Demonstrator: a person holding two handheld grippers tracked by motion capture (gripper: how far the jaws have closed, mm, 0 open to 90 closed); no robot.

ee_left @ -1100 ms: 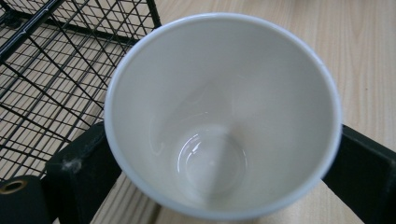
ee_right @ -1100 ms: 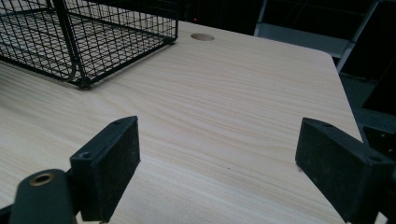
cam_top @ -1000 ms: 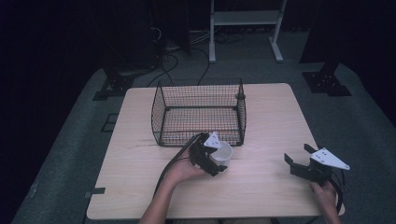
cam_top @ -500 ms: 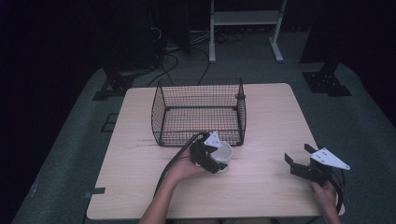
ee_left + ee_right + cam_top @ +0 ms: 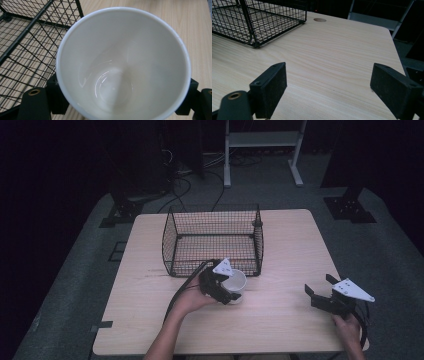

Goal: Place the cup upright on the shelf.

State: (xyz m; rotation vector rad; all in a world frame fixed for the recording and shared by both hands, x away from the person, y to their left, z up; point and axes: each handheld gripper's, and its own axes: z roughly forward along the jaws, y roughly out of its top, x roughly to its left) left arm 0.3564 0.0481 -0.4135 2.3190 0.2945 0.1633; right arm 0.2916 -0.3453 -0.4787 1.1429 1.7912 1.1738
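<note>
From the high view we see our left forearm reaching in from the bottom edge, angled up and to the right, the hand wrapped around the left hand-held gripper (image 5: 227, 290). Its jaws have just been closing and now clamp one white cup (image 5: 235, 282), which stands on the tabletop (image 5: 290, 250) just in front of the near wall of one black wire basket (image 5: 212, 240). Our right hand sits low at the bottom right corner, holding the right hand-held gripper (image 5: 320, 290) near the tabletop's right edge, well apart from the cup; its jaws stand spread with nothing between them. We count two hand-held grippers, one cup, one basket.

In the left gripper view we look straight down into the cup (image 5: 122, 65), its rim upright and its inside bare. One black jaw presses on each side of its wall, at lower left and lower right. The basket (image 5: 30, 37) lies just beside the cup at the left.

In the right gripper view the two black jaws rise wide apart over bare tabletop (image 5: 332, 65), released. The basket (image 5: 257, 20) stands farther off at upper left, with one round hole (image 5: 320, 19) in the tabletop beyond it.
</note>
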